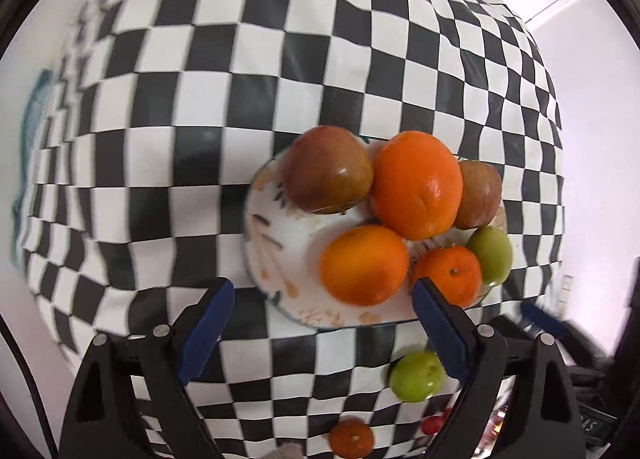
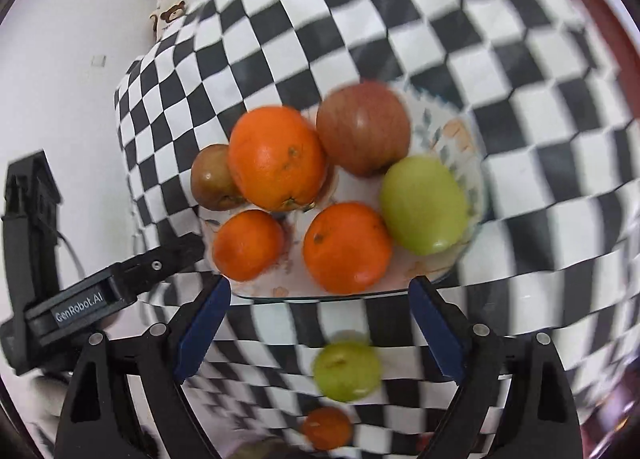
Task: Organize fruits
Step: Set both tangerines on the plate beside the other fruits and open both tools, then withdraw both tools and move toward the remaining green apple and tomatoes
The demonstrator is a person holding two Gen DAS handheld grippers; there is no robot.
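Observation:
A white patterned plate (image 1: 272, 235) (image 2: 448, 139) on the checkered cloth holds several fruits: oranges (image 1: 416, 183) (image 2: 276, 159), reddish apples (image 1: 328, 169) (image 2: 362, 127) and a green fruit (image 1: 490, 255) (image 2: 424, 205). A loose green fruit (image 1: 416, 377) (image 2: 346, 365) and a small orange (image 1: 351, 437) (image 2: 326, 427) lie on the cloth in front of the plate. My left gripper (image 1: 322, 291) is open and empty above the plate's near rim. My right gripper (image 2: 320, 291) is open and empty above the near rim, with the loose green fruit between its arms below.
The checkered cloth (image 1: 280, 59) (image 2: 440, 19) covers the table. The left gripper's black body (image 2: 80, 299) shows at the left of the right wrist view. Small red items (image 1: 430, 423) lie near the cloth's front edge. A white wall lies beyond the table.

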